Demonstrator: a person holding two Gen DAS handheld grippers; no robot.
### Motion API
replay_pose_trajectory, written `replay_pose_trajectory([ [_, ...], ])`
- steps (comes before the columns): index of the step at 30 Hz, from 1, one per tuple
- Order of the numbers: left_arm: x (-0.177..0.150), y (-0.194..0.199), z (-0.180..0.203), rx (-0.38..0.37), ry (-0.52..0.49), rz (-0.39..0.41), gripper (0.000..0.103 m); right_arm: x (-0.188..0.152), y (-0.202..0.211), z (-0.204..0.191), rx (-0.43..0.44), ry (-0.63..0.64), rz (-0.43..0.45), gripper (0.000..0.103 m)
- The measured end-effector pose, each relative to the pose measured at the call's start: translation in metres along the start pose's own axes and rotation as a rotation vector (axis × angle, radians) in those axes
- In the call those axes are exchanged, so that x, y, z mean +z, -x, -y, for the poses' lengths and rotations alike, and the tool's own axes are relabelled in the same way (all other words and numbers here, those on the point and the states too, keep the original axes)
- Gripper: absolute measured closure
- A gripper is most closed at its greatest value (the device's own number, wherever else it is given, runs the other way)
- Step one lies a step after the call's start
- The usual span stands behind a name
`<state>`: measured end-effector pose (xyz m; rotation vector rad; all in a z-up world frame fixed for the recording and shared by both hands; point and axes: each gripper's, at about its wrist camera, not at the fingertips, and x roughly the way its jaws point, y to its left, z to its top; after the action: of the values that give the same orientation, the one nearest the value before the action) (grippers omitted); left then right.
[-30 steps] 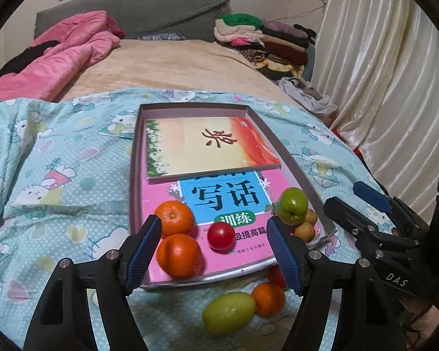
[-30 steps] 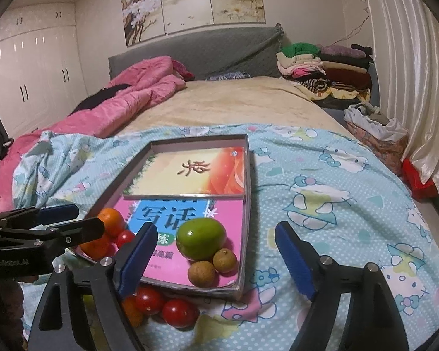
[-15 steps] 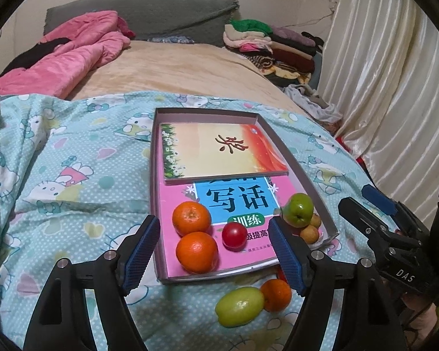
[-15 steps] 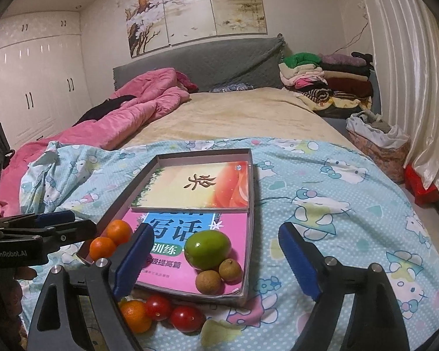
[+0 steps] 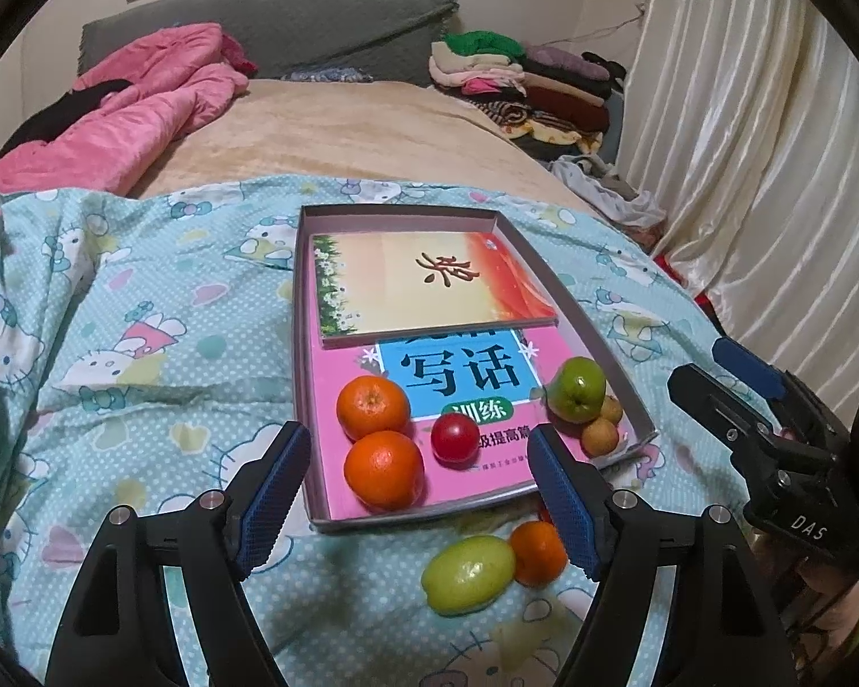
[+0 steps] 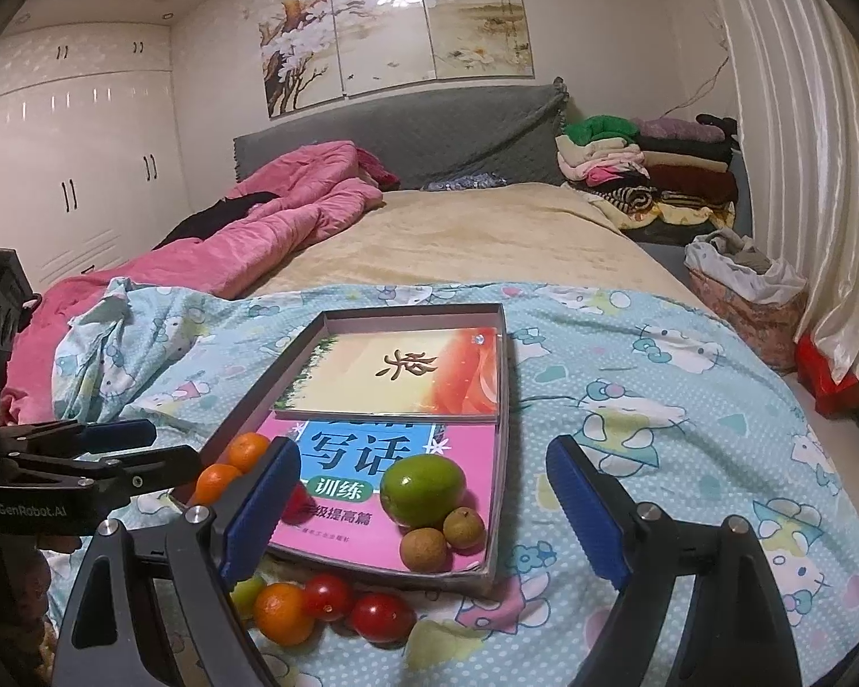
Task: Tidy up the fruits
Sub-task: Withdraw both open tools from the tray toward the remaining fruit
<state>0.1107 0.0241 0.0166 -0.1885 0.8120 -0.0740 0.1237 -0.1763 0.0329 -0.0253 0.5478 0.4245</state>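
Note:
A shallow box (image 5: 300,343) (image 6: 501,395) lies on the bed with two books inside. On the pink book sit two oranges (image 5: 372,406), a cherry tomato (image 5: 456,439), a green fruit (image 5: 576,389) (image 6: 422,489) and two small brown longans (image 6: 424,549). On the bedspread by the box's near edge lie a green fruit (image 5: 468,573), an orange (image 5: 537,553) (image 6: 283,614) and two cherry tomatoes (image 6: 381,617). My left gripper (image 5: 418,492) is open and empty over the box's near edge. My right gripper (image 6: 424,509) is open and empty, right of the left one.
The box rests on a blue cartoon-print bedspread (image 5: 143,343). A pink duvet (image 5: 143,109) lies at the far left, folded clothes (image 5: 521,80) at the far right. White curtains (image 5: 773,143) hang along the right side.
Both grippers have drawn back and up from the box, so the fruits look smaller and lower. No fruit has moved.

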Motion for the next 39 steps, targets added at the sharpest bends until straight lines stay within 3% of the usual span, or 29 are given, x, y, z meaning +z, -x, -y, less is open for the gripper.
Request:
replay_pose_trajectory([
  [17,-0.008,0.003,0.007,0.024,-0.031,-0.018,0.024,-0.008,0.009,-0.011,0.025,0.011,-0.023,0.015],
  [39,-0.023,0.005,0.002,0.008,-0.025,-0.09,0.024,-0.025,0.002,-0.02,0.028,0.015,-0.167,0.015],
])
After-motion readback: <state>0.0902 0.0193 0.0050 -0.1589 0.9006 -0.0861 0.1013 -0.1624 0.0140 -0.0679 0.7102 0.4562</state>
